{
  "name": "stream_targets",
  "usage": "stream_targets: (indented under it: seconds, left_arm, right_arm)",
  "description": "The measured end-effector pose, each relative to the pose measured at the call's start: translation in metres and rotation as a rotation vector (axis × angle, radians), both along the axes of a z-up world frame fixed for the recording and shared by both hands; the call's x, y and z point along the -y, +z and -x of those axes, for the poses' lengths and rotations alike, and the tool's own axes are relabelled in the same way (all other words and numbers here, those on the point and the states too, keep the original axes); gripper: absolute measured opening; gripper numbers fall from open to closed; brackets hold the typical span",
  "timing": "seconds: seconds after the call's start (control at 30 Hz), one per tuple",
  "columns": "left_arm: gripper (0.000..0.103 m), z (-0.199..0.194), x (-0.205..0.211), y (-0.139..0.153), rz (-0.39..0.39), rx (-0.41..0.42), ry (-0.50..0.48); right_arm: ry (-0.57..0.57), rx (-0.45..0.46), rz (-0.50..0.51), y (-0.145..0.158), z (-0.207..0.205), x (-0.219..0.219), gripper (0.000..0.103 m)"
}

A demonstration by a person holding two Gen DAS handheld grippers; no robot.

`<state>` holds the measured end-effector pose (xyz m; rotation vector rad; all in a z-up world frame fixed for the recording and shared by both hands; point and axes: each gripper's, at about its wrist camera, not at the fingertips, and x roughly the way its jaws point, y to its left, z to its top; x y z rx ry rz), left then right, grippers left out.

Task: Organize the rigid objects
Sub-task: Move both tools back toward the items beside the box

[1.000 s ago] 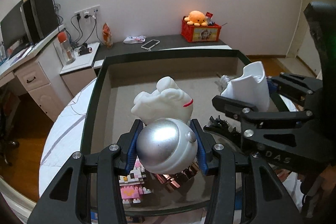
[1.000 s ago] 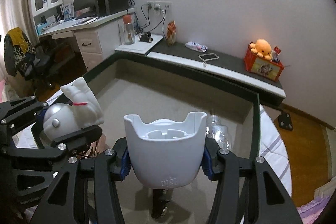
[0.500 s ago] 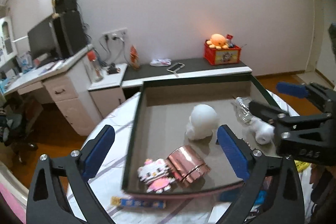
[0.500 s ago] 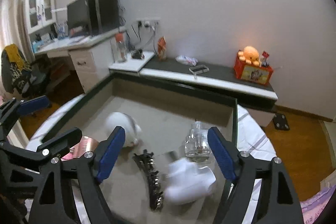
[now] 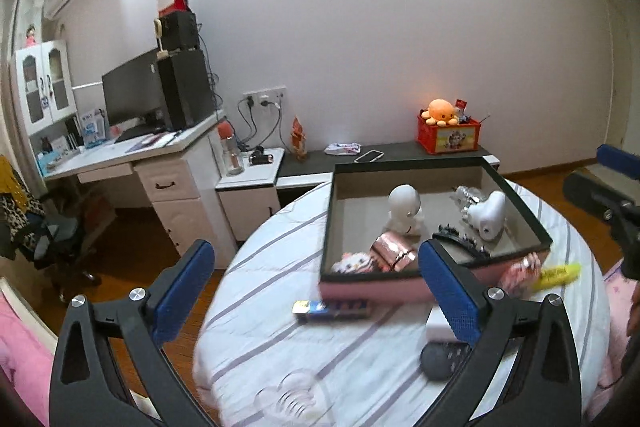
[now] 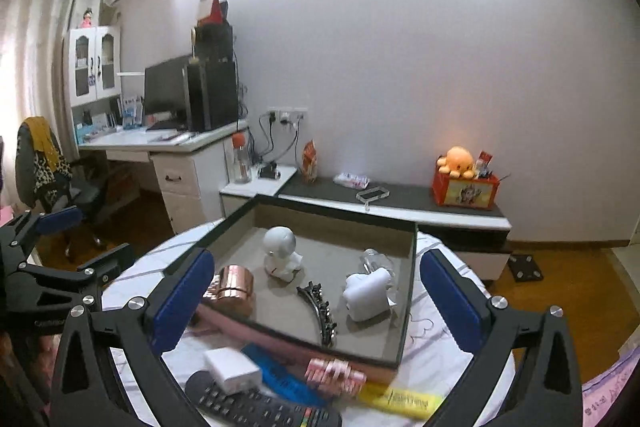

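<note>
A dark-rimmed box with pink sides sits on the round table. Inside it a white robot figure stands upright and a white holder lies on its side. Both also show in the right wrist view: the figure and the holder. My left gripper hangs back from the box's near left corner, jaws opening wide, nothing between them. My right gripper is drawn back before the box, jaws opening too, with nothing between them.
The box also holds a rose-gold case, a black hair clip, a clear bottle and a pink block figure. On the striped cloth lie a remote, a white charger, a blue pack and a yellow pack.
The left gripper let go of the robot figure and the right gripper of the white holder; both now rest in the box. Both grippers opened wide and drew back and up from the box.
</note>
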<state>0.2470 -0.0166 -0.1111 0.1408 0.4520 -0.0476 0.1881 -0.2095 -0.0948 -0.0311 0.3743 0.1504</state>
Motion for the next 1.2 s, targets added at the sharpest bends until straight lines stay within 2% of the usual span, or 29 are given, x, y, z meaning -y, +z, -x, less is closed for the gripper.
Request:
stream_targets:
  seconds: [0.3,0.53,0.87,1.2]
  left_arm:
    - [0.103,0.049,-0.028,0.008,0.049,0.021,-0.002]
    - [0.103,0.069,-0.033,0.013,0.048,0.036,-0.003]
    - [0.103,0.07,-0.026,0.004,0.026,0.005,-0.014]
    - [0.103,0.054,-0.007,-0.018,-0.019,-0.068,-0.049]
  right_arm:
    - [-0.049,0.003,-0.003,0.003,0.052,0.007,0.103]
    - [-0.076,-0.005,-0.014,0.005,0.072,0.017,0.103]
    - [-0.108,-0.03,-0.014,-0.006,0.085,0.029,0.103]
    - [-0.134,-0.13,-0.032,-0.037,0.066,0.043,0.103]
